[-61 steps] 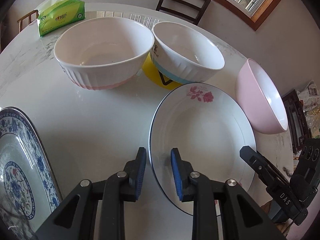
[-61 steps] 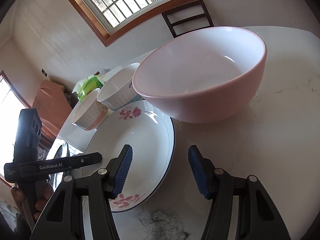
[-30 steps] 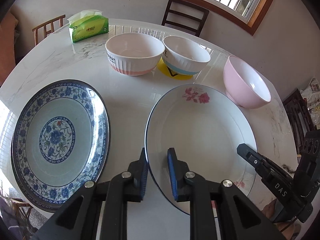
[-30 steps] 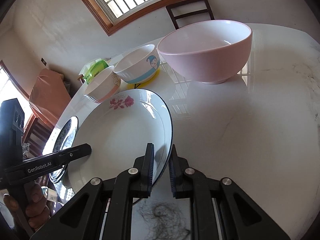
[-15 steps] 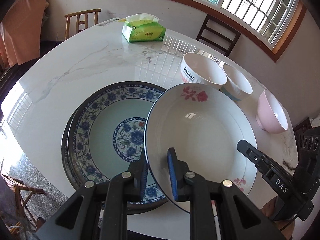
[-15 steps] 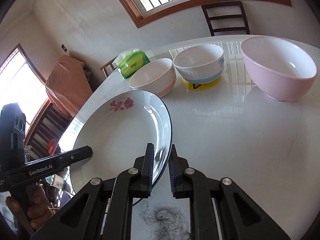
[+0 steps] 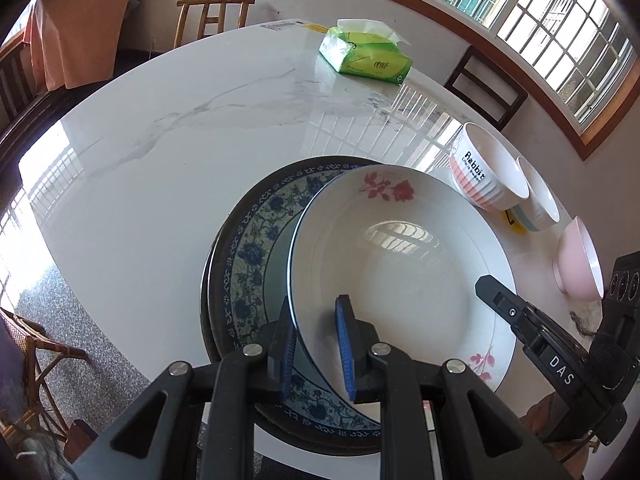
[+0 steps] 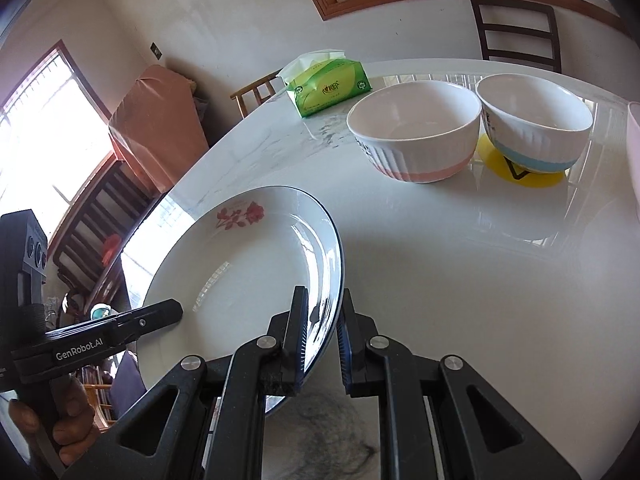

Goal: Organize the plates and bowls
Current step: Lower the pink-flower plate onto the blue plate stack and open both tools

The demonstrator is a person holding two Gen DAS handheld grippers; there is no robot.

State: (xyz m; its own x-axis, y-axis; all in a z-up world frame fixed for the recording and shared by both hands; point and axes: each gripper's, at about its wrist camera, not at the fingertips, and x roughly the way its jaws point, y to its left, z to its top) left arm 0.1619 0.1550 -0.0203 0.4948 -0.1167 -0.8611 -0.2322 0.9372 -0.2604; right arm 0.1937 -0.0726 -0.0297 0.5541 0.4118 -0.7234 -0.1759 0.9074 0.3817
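Right now both my grippers pinch the white rose plate (image 7: pixel 404 264) by opposite rim edges: left gripper (image 7: pixel 316 350) fingers clamped on its near-left rim, right gripper (image 8: pixel 322 344) fingers pressed onto its right rim. Plate is tilted, held over the blue-patterned plate (image 7: pixel 252 248) lying on the white marble counter (image 7: pixel 180 140), overlapping its right part; whether they touch, cannot tell. Farther back sit a pink-banded ribbed bowl (image 8: pixel 416 136), a blue-banded bowl (image 8: pixel 534 126) on a yellow coaster (image 8: pixel 524 172), a pink bowl (image 7: pixel 580 264) and a green tissue pack (image 7: pixel 366 58).
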